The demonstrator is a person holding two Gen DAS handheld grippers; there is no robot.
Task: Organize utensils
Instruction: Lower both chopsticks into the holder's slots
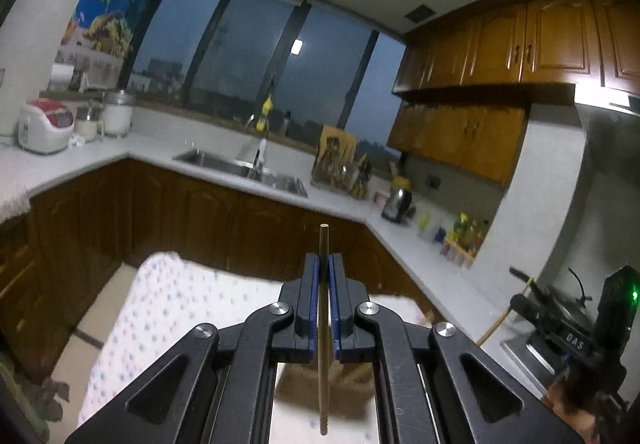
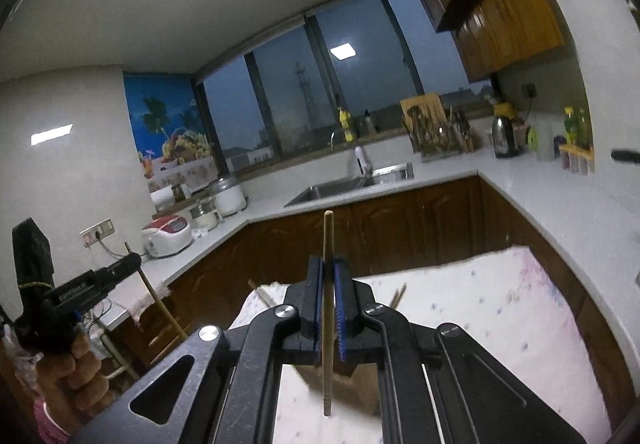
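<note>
In the left wrist view my left gripper (image 1: 323,259) is shut on a thin wooden chopstick (image 1: 324,240), which stands upright between the blue pads and sticks out above and below them. The right wrist view is much the same: my right gripper (image 2: 329,264) is shut on a second chopstick (image 2: 328,236). Each camera also catches the other tool off to the side, the right gripper (image 1: 520,288) and the left gripper (image 2: 132,262), each with its stick. Under both lies a brown wooden holder (image 2: 348,384), blurred and partly hidden. Two more stick ends (image 2: 398,298) poke up by it.
A table under a white dotted cloth (image 2: 480,316) is below the grippers. Beyond it an L-shaped white counter (image 1: 224,185) carries a sink (image 1: 240,165), a rice cooker (image 1: 44,127), a kettle (image 1: 398,201) and a knife rack (image 1: 340,163). A hand (image 2: 76,372) grips the left tool.
</note>
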